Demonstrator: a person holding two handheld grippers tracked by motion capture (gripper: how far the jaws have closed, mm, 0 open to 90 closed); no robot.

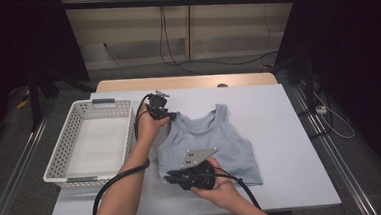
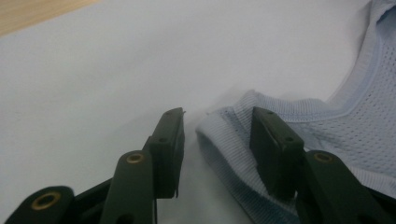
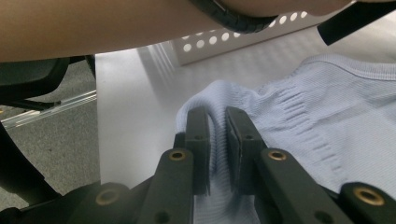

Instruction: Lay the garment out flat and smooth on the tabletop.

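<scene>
White perforated basket (image 1: 61, 160) sits on table (image 1: 290, 131).

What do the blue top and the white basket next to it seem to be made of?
The blue top looks like soft knit fabric: fine mesh holes across the body and ribbed bands at the strap and at the hem, which bunches between the right gripper jaws. The white basket looks like moulded plastic, matte, with regular rows of holes in its stiff walls. Exact fibre can't be told.
</scene>
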